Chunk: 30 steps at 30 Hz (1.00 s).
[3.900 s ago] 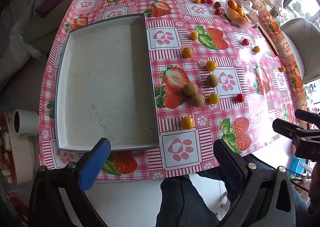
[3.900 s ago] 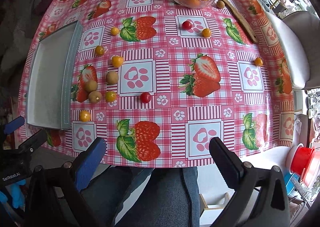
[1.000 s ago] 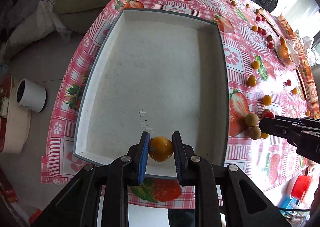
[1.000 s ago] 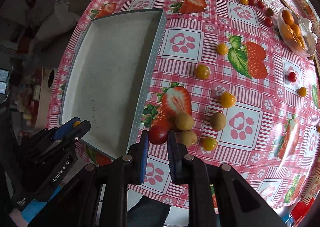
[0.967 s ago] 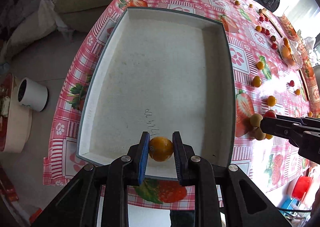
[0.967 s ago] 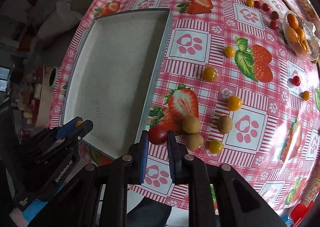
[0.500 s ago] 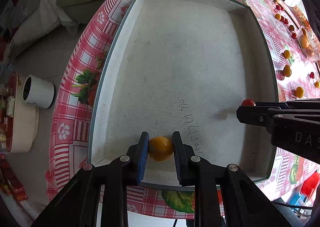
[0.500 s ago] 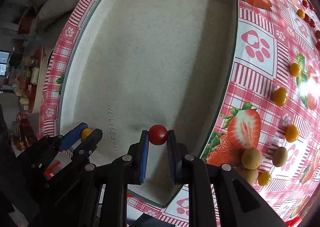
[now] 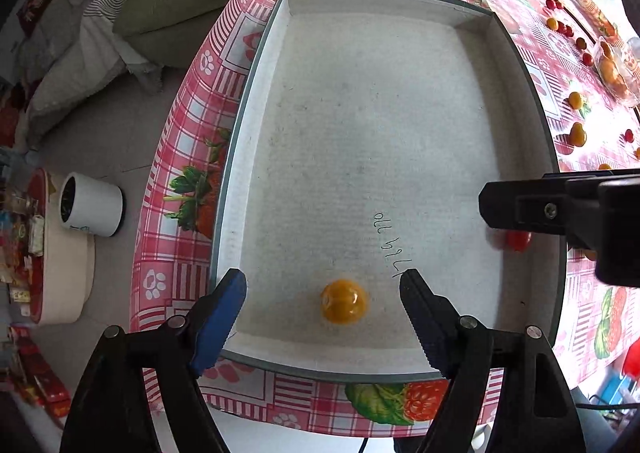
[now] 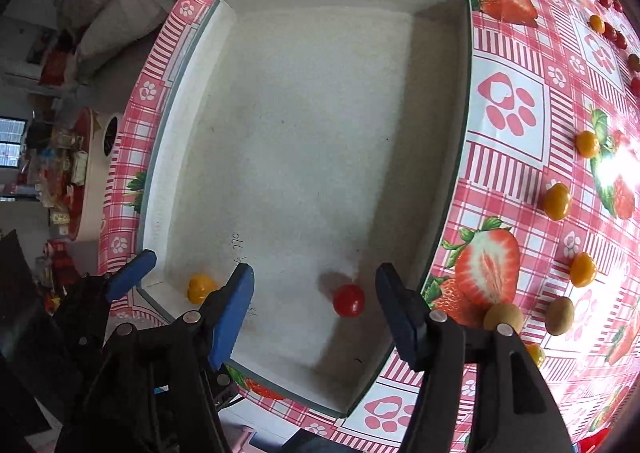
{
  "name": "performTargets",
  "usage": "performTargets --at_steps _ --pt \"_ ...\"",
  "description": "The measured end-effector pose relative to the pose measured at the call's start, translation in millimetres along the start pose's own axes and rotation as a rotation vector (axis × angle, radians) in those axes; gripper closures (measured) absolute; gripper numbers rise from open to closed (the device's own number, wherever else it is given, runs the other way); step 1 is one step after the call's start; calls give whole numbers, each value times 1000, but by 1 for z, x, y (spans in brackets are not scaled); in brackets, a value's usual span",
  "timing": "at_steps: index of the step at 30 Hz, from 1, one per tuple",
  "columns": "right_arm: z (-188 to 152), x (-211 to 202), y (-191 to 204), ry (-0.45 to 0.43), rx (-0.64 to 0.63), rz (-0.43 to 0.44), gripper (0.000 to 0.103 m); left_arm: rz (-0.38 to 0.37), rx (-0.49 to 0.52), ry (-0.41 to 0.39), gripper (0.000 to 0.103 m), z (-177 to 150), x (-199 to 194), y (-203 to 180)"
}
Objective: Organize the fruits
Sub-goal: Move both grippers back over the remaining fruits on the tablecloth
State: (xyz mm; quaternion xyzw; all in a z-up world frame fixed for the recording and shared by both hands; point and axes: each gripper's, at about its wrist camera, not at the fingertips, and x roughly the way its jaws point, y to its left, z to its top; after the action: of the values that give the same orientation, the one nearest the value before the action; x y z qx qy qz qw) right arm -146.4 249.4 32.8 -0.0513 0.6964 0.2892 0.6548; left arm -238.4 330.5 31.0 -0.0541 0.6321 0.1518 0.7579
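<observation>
Pink checked cloth [image 10: 516, 101] carries the tray [image 9: 256, 65]. Over its near end the left gripper [image 9: 322, 303] and right gripper [image 10: 314, 295] are both opening, pads clear. Between their jaws, on the tray floor, lie the orange fruit [image 9: 343, 301] and red tomato [image 10: 349, 300]: light, smooth, likely to roll; pinch gently across the middle

Only readable mark: handwritten dark digits on the floor of the white tray [image 9: 256, 101], near its front end. Sideways in the left wrist view, roughly "770" followed by more strokes, not fully legible. Same scribble partly visible in the right wrist view, again "770"-like. No legible print on the tablecloth [image 10: 508, 109], just strawberry and paw patterns. Nothing readable on either gripper body.
</observation>
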Motion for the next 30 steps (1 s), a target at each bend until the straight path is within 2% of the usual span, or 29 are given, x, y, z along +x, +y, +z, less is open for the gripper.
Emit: performTargets --at_steps 4,7,13,18,23,30 --pt "-6 -26 -11 -55 26 1 32 -6 24 -20 23 0 -15 -5" --pt "-18 -46 -34 -92 88 -21 32 -31 49 -45 23 7 -29 -15" --pt "-57 -81 -103 -143 247 -86 32 -90 162 -119 23 28 -61 -63" --pt "-84 -100 -176 -157 386 -140 32 -139 240 -148 23 49 -75 -111" --pt "-96 -110 -227 -157 467 -173 32 -160 257 -141 23 65 -75 -153" --pt "-80 -122 -273 -170 462 -183 32 -149 210 -78 23 91 -43 -187"
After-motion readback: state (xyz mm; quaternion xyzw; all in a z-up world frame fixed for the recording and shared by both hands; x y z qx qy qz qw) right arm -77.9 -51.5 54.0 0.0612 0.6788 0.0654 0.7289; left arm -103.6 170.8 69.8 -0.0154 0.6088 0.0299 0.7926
